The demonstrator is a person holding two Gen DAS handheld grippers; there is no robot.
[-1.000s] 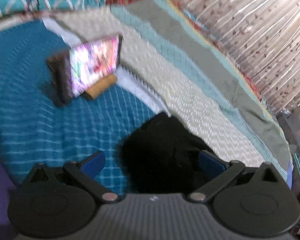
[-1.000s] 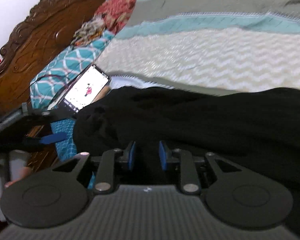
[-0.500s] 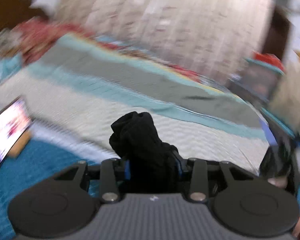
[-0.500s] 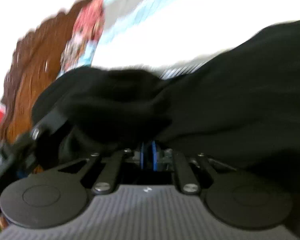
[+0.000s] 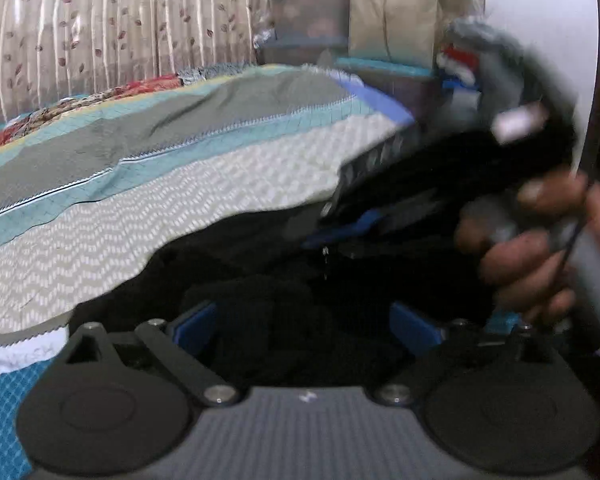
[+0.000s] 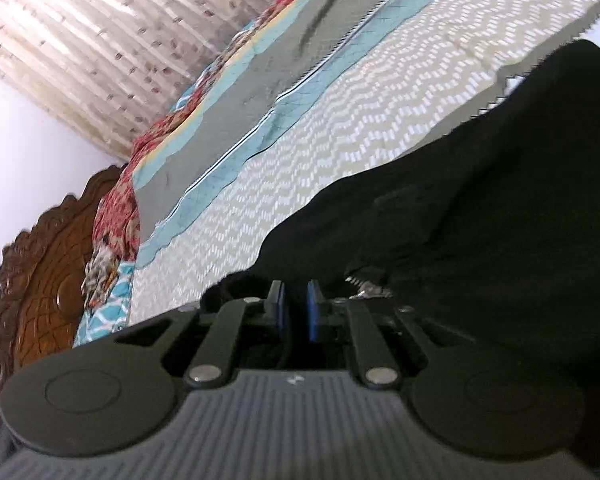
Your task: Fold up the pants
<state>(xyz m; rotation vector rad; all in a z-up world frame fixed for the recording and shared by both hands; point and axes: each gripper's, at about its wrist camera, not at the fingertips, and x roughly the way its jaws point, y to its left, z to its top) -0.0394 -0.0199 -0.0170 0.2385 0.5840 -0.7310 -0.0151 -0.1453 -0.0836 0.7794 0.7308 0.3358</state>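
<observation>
The left gripper (image 5: pixel 306 330) stands spread wide, its jaws having just been opening, with bunched black pants (image 5: pixel 284 280) lying between the blue pads but unpinched. The right gripper (image 6: pixel 294 310) has its jaws close together, just opening a little; whether cloth sits between them cannot be told. The pants (image 6: pixel 480 208) lie across the bed's near edge on a striped bedspread (image 6: pixel 300 140). A hand (image 5: pixel 540 240) holds the right gripper.

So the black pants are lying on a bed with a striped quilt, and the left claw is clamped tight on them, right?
Not quite. In the left wrist view the left claw stands wide open, having just let go; the black pants lie loose between its blue pads. They do lie on the striped quilt.
</observation>
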